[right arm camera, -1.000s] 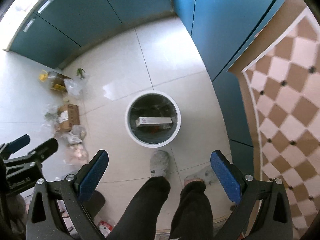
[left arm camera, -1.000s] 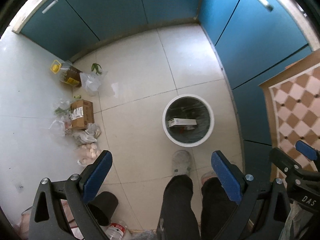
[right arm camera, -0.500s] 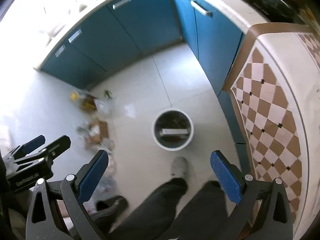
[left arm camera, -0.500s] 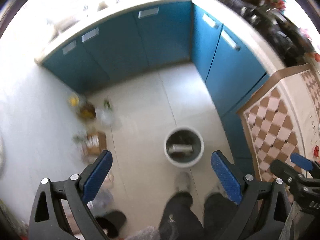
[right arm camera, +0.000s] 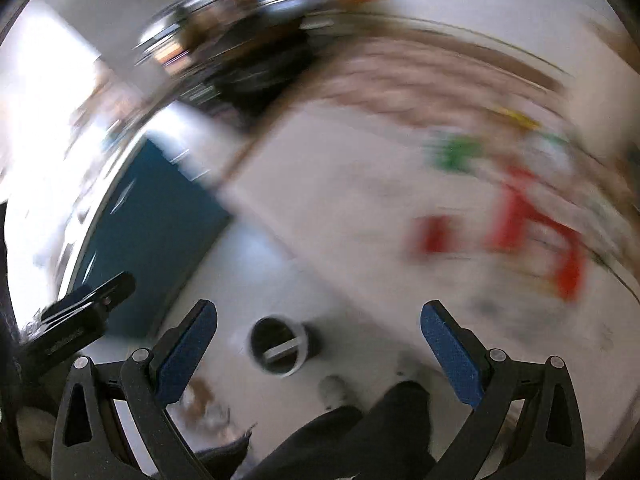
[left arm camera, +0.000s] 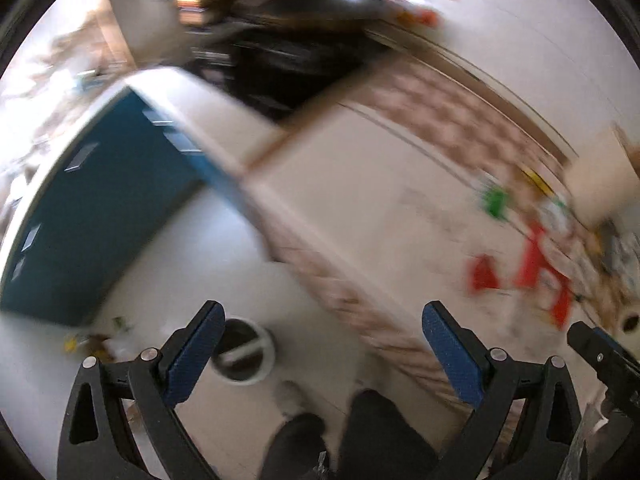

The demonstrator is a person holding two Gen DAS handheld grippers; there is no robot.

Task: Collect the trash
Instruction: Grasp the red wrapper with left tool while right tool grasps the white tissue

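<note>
Both views are blurred by motion. My left gripper (left arm camera: 320, 354) is open and empty, high above the floor. My right gripper (right arm camera: 316, 346) is open and empty too. The white round trash bin (left arm camera: 245, 351) stands on the floor far below, with a white box inside; it also shows in the right wrist view (right arm camera: 280, 346). On the pale table top (left arm camera: 360, 184) lie blurred red pieces (left arm camera: 532, 260) and a green piece (left arm camera: 494, 200). They show in the right wrist view as red (right arm camera: 524, 224) and green (right arm camera: 456, 152) smears.
Blue cabinets (left arm camera: 100, 208) line the floor's far side. Bags and a box lie on the floor at the left (left arm camera: 96, 340). The person's legs (left arm camera: 372, 432) and a shoe stand beside the bin. A dark cluttered counter (left arm camera: 288, 52) lies beyond the table.
Both grippers have risen and tilted up from the floor and bin towards the table top. The bin has shrunk and slid to the lower part of both views. Jaws stay open.
</note>
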